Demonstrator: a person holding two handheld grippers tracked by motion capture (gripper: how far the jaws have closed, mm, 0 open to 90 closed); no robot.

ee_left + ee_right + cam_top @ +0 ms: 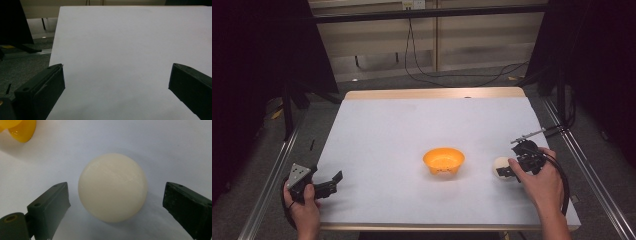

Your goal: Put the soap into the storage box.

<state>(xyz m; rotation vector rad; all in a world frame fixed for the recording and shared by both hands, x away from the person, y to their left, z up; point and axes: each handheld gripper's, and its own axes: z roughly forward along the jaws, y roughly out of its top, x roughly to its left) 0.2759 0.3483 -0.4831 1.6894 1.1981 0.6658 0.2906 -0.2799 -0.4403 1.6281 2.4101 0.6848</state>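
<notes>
While the white-topped wooden table (412,130) lies mostly bare, the shallow orange plastic bowl (443,160) waits mid-table as a likely target. Right of it sits the smooth cream ball (112,187), bracketed untouched by the right gripper (116,202)'s parted jaws. The left gripper (116,85) idles near-left, open, empty.

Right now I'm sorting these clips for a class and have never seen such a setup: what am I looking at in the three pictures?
A person sits at a table holding a hand-operated two-jaw gripper in each hand. The high view looks down from above; the other two come from cameras riding on each gripper. On the white surface stand an orange bowl and a cream ball. The right gripper has its jaws either side of the ball with gaps showing, so nothing is gripped yet. The left gripper rests open near the table's edge, holding nothing.
</notes>
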